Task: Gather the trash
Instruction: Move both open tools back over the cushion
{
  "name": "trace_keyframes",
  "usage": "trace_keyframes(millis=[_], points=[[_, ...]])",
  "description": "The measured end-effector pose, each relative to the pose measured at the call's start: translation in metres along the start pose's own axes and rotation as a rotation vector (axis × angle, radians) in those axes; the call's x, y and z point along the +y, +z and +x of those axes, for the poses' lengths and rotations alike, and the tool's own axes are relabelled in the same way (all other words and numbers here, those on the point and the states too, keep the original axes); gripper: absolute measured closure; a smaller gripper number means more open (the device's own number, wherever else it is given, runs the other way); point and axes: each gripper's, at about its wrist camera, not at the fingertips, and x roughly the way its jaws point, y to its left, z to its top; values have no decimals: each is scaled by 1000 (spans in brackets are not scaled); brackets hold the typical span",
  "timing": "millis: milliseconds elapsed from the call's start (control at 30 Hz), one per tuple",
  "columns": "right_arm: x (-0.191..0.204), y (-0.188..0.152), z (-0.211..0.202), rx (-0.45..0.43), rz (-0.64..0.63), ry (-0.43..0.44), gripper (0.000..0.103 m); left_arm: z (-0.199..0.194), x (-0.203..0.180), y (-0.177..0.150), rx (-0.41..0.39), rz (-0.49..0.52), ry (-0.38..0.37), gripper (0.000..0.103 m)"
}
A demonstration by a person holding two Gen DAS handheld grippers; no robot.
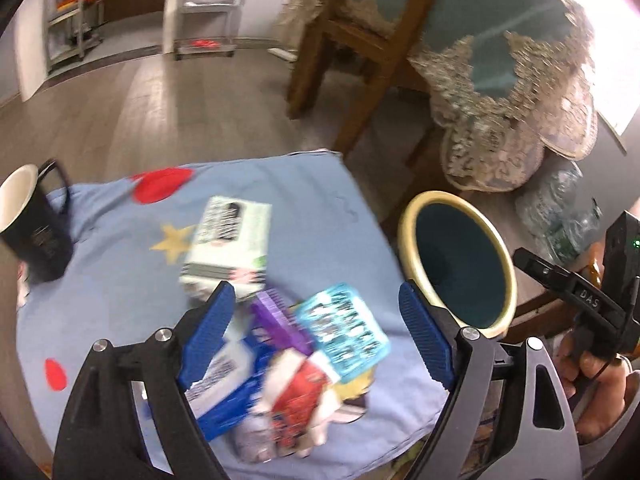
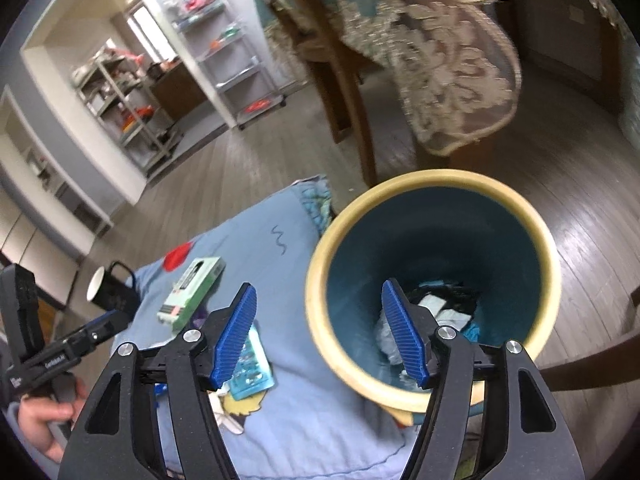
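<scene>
My left gripper [image 1: 316,296] stands open above a heap of trash on the light blue cloth [image 1: 304,200]. The heap holds a cyan blister pack [image 1: 344,332], a purple piece [image 1: 280,320], a red wrapper [image 1: 300,396] and a blue box [image 1: 228,392]. Nothing is pressed between the pads. A green-and-white box [image 1: 232,236] lies further off. The cream-rimmed teal bin [image 1: 412,220] stands at the table's right edge. My right gripper [image 2: 320,292] is open, one finger over the bin [image 2: 440,180], where discarded bits [image 2: 440,308] lie at the bottom. The cyan pack [image 2: 252,372] lies under its left finger.
A black mug [image 1: 36,232] stands at the cloth's far left. Behind the table are a wooden chair [image 1: 360,40], a lace-draped table [image 1: 500,100] and a bag of plastic bottles [image 1: 560,216]. Metal shelves [image 1: 208,8] stand by the far wall. A hand [image 1: 600,400] holds the right gripper.
</scene>
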Motion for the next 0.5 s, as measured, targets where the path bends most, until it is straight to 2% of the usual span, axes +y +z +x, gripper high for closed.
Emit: trace_keyframes(millis=[200,500], points=[[23,-5,13,44,-58,32,35,-11,43,-13,1,-63,68,21],[46,-13,30,98,-124,62,35,-9,66,-42,50,-59,119,21]])
